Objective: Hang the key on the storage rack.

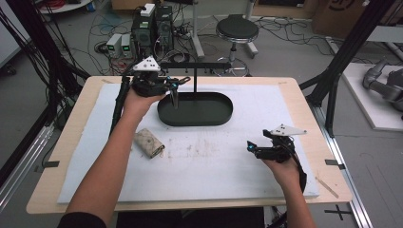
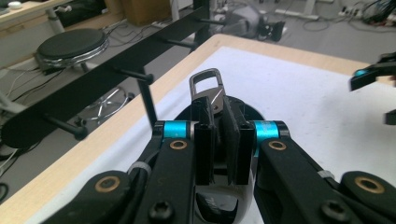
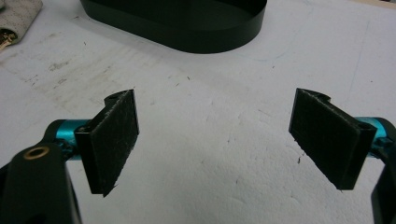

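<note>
In the high view, the left gripper was seen in the upper centre-left of the frame, held over the left end of the black oval tray, with a dark key fob hanging down from its jaws toward the tray; a black rack with pegs rose just behind, above the tray's far side. The right gripper was seen at the lower right, well apart from tray and rack, so the left hand was judged the nearer one for any hanging or dropping. A pale pouch lay on the white mat left of centre. In the left gripper view, the jaws were clamped on the key fob, its long axis standing up along the jaws and its metal loop topmost; the rack's pegs were seen at the upper left, near the loop but apart from it, though whether the loop lined up with a peg could not be told. In the right gripper view, the pads stood wide apart with nothing between them, above bare mat, the tray lying at the top of the frame.
</note>
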The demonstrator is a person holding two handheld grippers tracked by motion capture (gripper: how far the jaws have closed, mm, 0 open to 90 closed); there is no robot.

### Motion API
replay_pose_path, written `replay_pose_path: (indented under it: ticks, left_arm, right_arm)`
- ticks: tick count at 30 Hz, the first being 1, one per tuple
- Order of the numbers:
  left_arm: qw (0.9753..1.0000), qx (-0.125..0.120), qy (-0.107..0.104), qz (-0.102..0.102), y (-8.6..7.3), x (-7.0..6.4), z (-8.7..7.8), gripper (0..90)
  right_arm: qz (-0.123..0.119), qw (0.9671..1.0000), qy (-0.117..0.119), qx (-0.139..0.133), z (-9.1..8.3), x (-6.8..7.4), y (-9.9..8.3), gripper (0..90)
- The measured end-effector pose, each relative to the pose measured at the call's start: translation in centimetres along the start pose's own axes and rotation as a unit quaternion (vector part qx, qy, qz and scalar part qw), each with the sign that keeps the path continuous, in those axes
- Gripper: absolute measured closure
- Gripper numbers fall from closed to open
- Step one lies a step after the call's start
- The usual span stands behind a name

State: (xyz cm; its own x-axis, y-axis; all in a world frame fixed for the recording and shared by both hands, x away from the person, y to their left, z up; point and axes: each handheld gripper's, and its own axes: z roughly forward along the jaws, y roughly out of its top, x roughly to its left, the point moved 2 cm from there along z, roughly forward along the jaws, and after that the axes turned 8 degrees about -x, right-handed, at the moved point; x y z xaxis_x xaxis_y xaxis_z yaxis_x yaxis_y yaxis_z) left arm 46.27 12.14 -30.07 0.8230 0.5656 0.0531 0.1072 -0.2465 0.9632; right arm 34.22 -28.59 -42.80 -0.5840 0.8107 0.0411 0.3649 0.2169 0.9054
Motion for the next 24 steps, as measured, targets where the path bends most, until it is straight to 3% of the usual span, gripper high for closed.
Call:
replay_pose_path:
  ticks: [13,24]
  left_arm:
    - [0.9995,0.012,0.025,-0.014,1.0,2.8,2.1,82.9]
    - [0.9985,0.042,0.034,-0.008,-0.1,3.0,3.9,82.6]
  right_arm:
    - [0.007,0.9999,-0.007,-0.005,-0.4,-0.5,-0.1,16.3]
    - [0.007,0.9999,-0.009,-0.002,-0.4,-0.7,-0.3,16.3]
